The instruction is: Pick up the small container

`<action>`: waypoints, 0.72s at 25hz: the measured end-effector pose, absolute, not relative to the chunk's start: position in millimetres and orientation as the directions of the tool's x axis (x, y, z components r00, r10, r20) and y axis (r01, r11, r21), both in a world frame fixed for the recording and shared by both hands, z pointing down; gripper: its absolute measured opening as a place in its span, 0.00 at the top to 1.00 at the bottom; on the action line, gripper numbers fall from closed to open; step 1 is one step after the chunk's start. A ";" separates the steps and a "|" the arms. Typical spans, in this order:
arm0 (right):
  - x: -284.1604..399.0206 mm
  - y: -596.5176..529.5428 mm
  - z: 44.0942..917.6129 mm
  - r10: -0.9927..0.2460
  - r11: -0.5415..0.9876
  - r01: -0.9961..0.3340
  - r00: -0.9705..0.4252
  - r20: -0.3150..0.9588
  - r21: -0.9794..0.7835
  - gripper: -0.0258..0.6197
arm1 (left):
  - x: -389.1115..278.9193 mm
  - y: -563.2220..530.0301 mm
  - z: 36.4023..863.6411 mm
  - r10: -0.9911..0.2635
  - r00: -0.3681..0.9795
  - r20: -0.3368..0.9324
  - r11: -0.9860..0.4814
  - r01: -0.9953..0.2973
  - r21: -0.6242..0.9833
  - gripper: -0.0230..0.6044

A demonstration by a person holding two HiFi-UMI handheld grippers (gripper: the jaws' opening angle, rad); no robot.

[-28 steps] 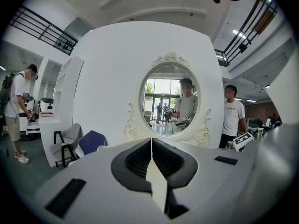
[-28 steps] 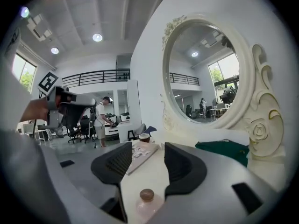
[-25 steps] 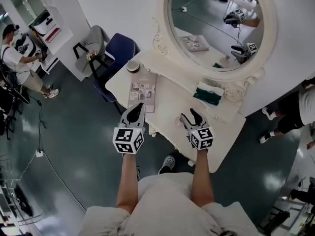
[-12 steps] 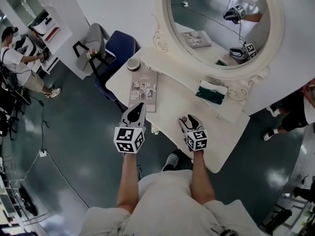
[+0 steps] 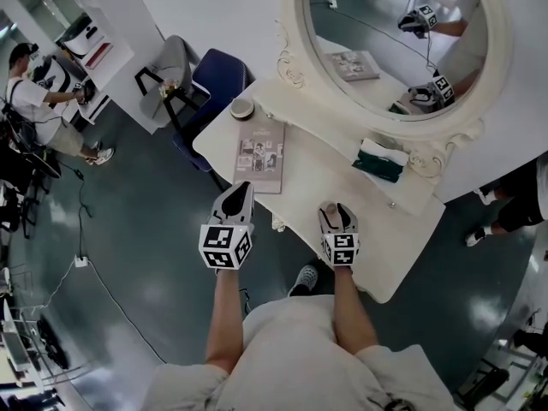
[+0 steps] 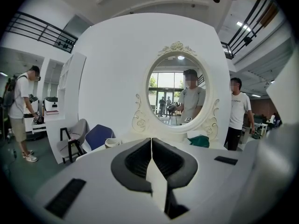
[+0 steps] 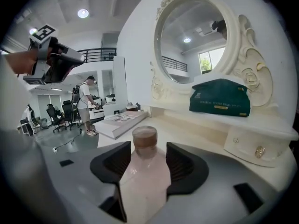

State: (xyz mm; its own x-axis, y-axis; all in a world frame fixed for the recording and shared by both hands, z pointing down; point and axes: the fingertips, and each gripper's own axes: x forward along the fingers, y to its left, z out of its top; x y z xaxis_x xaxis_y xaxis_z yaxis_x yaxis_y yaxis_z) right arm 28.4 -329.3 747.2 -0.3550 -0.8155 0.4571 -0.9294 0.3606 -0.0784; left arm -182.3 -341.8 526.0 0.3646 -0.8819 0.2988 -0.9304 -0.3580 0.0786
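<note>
Pale pink small container (image 7: pixel 144 176) with brown cap (image 7: pixel 145 136), dark green packet (image 7: pixel 219 98), cream counter (image 7: pixel 196 129), blue chair (image 5: pixel 218 80) far left.

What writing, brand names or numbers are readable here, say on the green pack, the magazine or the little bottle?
No text here can be read with certainty.
Green pack: a pale line of print across its front, too blurred to read.
Magazine: a heading and small pictures on its cover, too small to read.
Small container: no label or print shows on the side in view.
</note>
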 end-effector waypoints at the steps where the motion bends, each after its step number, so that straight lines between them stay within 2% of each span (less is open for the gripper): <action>1: 28.1 -329.5 747.1 -0.824 0.354 -0.932 -0.347 0.448 -0.072 0.59 | -184.7 -340.8 528.3 -0.883 0.361 0.302 -0.353 -0.932 0.081 0.92; 9: 25.5 -331.6 746.0 -0.801 0.366 -0.930 -0.328 0.501 -0.023 0.60 | -185.3 -332.8 538.4 -0.880 0.358 0.313 -0.343 -0.934 0.104 0.92; 14: 26.3 -329.9 744.1 -0.814 0.351 -0.935 -0.326 0.480 -0.038 0.62 | -191.2 -331.1 538.1 -0.885 0.345 0.313 -0.329 -0.939 0.103 0.92; 15: 26.6 -330.1 741.1 -0.817 0.350 -0.936 -0.326 0.475 -0.041 0.64 | -192.1 -330.9 537.7 -0.885 0.343 0.313 -0.327 -0.939 0.103 0.92; 16: 26.5 -330.6 738.5 -0.819 0.352 -0.935 -0.329 0.470 -0.040 0.71 | -192.7 -330.7 537.7 -0.886 0.342 0.314 -0.326 -0.940 0.104 0.92; 18: 25.3 -332.0 736.2 -0.820 0.360 -0.932 -0.336 0.464 -0.040 0.72 | -193.5 -330.5 538.5 -0.887 0.339 0.315 -0.323 -0.941 0.103 0.92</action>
